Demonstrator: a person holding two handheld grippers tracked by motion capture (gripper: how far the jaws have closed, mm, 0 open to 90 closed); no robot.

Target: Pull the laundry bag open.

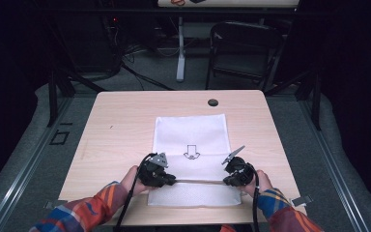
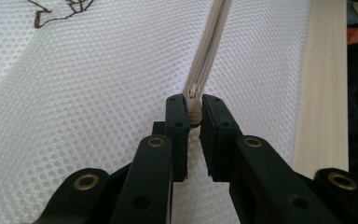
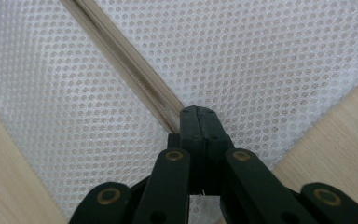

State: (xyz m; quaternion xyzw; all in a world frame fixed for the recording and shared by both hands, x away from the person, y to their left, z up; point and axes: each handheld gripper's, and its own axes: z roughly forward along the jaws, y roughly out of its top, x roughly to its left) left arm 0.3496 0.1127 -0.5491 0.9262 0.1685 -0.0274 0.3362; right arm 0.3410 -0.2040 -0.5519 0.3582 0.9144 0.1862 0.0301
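Observation:
A white mesh bag (image 1: pixel 191 130) lies flat on the wooden table (image 1: pixel 121 121), with a small arrow mark (image 1: pixel 191 152) printed on it. A beige zipper (image 1: pixel 200 181) runs across its near part. My left gripper (image 1: pixel 171 181) is at the zipper's left end. In the left gripper view the left gripper (image 2: pixel 194 105) is shut on the small zipper pull (image 2: pixel 195 117), and the zipper tape (image 2: pixel 212 42) runs away from it. My right gripper (image 1: pixel 228 181) is at the right end. The right gripper (image 3: pixel 198 112) is pinched tight where the zipper (image 3: pixel 126 60) ends in the mesh.
A black round grommet (image 1: pixel 213 102) sits in the table beyond the bag. Behind the table stand a dark folding chair (image 1: pixel 241 48) and a white desk leg (image 1: pixel 180 48). Bare wood lies left and right of the bag.

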